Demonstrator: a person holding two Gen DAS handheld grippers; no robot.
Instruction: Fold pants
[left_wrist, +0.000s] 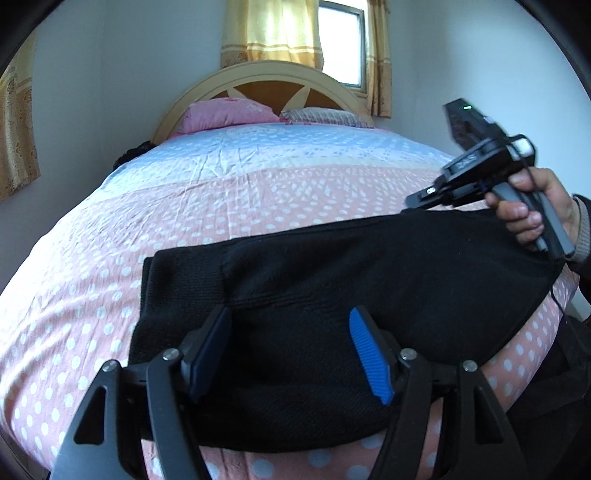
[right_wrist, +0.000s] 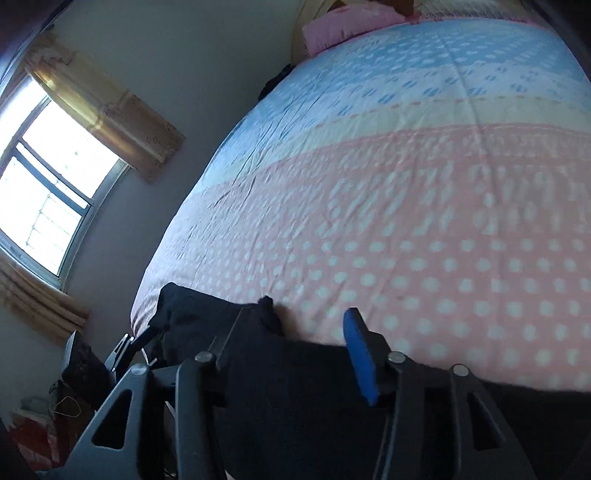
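Bedroom setup: bed (left_wrist: 258, 192) with pink/blue polka-dot sheet, pillows (left_wrist: 229, 114) at the headboard, curtained window (left_wrist: 340, 40) behind. Black pants (left_wrist: 332, 273) lie across the near edge of the bed, already bunched into a wide, partly folded slab, with a ribbed band at the left end

Handling guess: thick knit, soft and floppy, light, no stiffness, so it'll sag and drag on the sheet; not slippery, not fragile. Best to pinch at an edge or corner through all layers, not mid-panel

Left gripper (left_wrist: 291, 350) hovers low over the near-left part of the pants, jaws spread wide, nothing between the pads, pointing toward the headboard. Right gripper (left_wrist: 417, 201) sits at the far-right edge of the cloth, held in the person's hand (left_wrist: 532, 210), angled in toward the left. In its own view the right gripper (right_wrist: 295, 347) has fingers apart, with black fabric under and around them but not clamped
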